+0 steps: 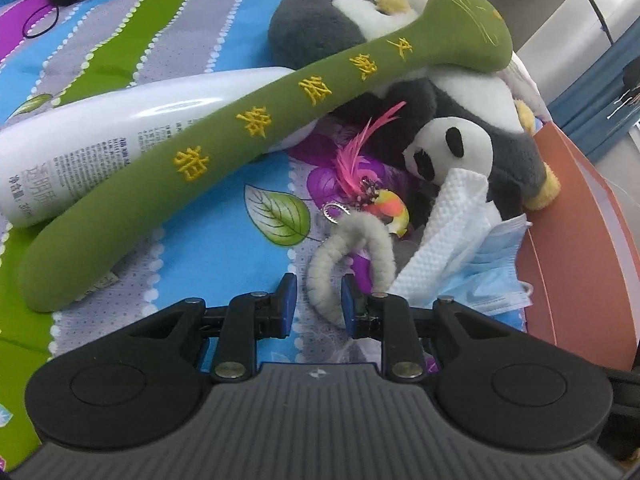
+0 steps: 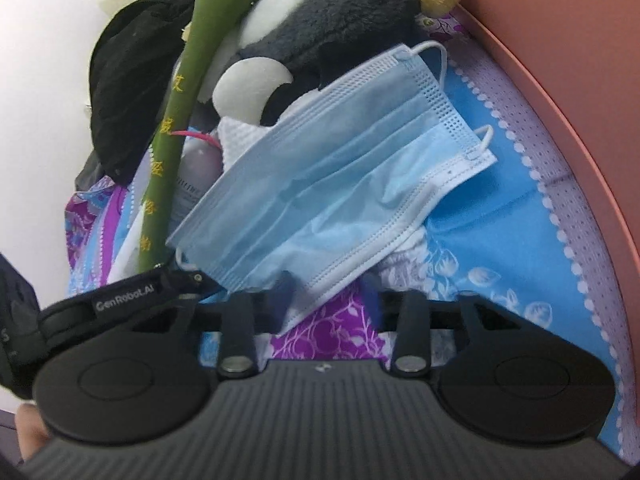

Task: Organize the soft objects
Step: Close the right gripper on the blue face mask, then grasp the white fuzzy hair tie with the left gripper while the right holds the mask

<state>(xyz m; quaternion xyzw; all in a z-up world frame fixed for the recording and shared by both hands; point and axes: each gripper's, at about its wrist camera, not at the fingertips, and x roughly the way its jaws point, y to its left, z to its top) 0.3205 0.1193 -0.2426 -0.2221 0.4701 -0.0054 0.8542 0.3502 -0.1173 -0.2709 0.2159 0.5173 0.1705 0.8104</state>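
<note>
A long green plush stick (image 1: 224, 136) with yellow characters lies across a white bottle (image 1: 100, 140) and a grey plush (image 1: 320, 24). A panda plush (image 1: 460, 148) lies at the right, with a white textured cloth (image 1: 444, 236) and a blue face mask (image 1: 492, 276) against it. A grey fuzzy loop (image 1: 348, 256) with a pink feather charm (image 1: 360, 168) lies between the fingers of my open left gripper (image 1: 318, 300). My right gripper (image 2: 326, 300) is open, its fingers on either side of the lower edge of the face mask (image 2: 340, 184).
Everything lies on a colourful patterned bedsheet (image 1: 200, 248). A reddish-brown bed edge (image 1: 572, 248) runs along the right; it also shows in the right wrist view (image 2: 580, 120). Black fabric (image 2: 132, 80) sits at the back left. A black hair tie (image 1: 40, 22) lies at far left.
</note>
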